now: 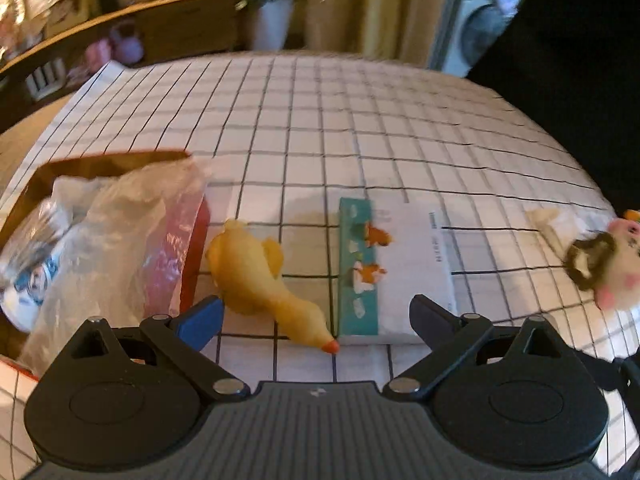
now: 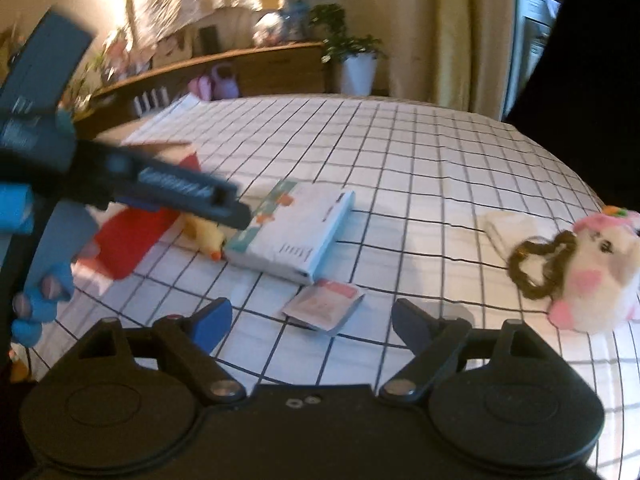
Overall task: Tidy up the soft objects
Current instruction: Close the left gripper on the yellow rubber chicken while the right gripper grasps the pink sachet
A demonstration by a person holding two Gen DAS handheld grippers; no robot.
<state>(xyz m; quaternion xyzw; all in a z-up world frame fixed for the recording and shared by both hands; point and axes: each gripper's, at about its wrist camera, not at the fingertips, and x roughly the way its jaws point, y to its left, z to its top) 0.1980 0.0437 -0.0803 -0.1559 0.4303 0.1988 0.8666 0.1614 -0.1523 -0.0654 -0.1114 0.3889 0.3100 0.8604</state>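
Note:
A yellow rubber chicken (image 1: 260,276) lies on the checked cloth with its orange beak toward me. My left gripper (image 1: 316,316) hovers just over it, open, and its pads do not touch the toy. A white-and-teal tissue pack (image 1: 376,276) lies right of the chicken. At the far right sits a pink-and-white plush toy (image 1: 604,264) with a brown loop. My right gripper (image 2: 312,314) is open above a small pink sachet (image 2: 324,306). The plush toy (image 2: 592,276) is to its right, and the tissue pack (image 2: 292,232) and chicken (image 2: 204,236) lie ahead.
A red-sided cardboard box (image 1: 196,240) holding crumpled plastic bags (image 1: 112,232) stands on the left, close to the chicken. A blue-gloved hand (image 2: 40,296) and the other tool's black finger (image 2: 192,194) cross the right wrist view's left side. Shelves and potted plants stand beyond the table.

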